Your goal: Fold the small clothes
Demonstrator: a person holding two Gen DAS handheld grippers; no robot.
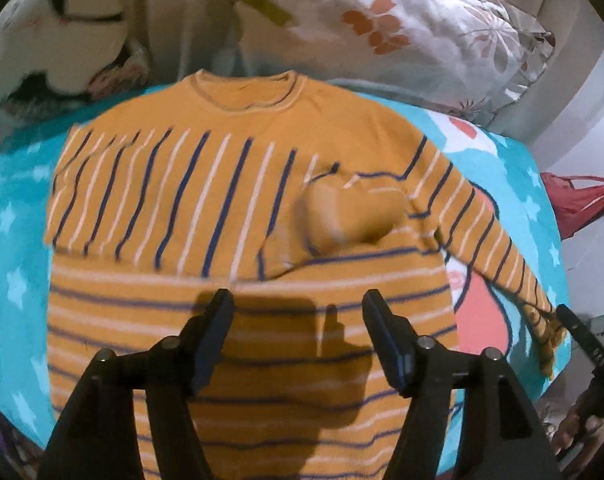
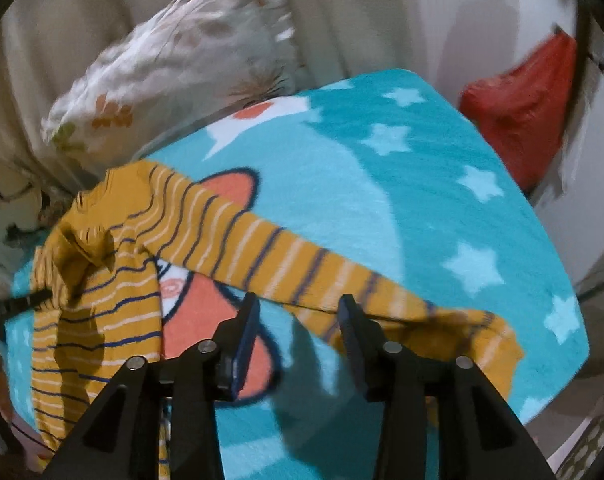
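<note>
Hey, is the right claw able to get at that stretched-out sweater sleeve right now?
Probably yes. The right claw is open and empty, hanging just over the striped sleeve, which lies flat on the star blanket with nothing over it.

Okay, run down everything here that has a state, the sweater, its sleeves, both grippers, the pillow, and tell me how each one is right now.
Sweater: flat on the blanket, collar away from the camera, partly folded.
One sleeve: folded across the chest.
Other sleeve: stretched out sideways, unfolded.
Left gripper: open, over the sweater body, holding nothing.
Right gripper: open, above the outstretched sleeve, not gripping it.
Pillow: resting beyond the collar.
</note>
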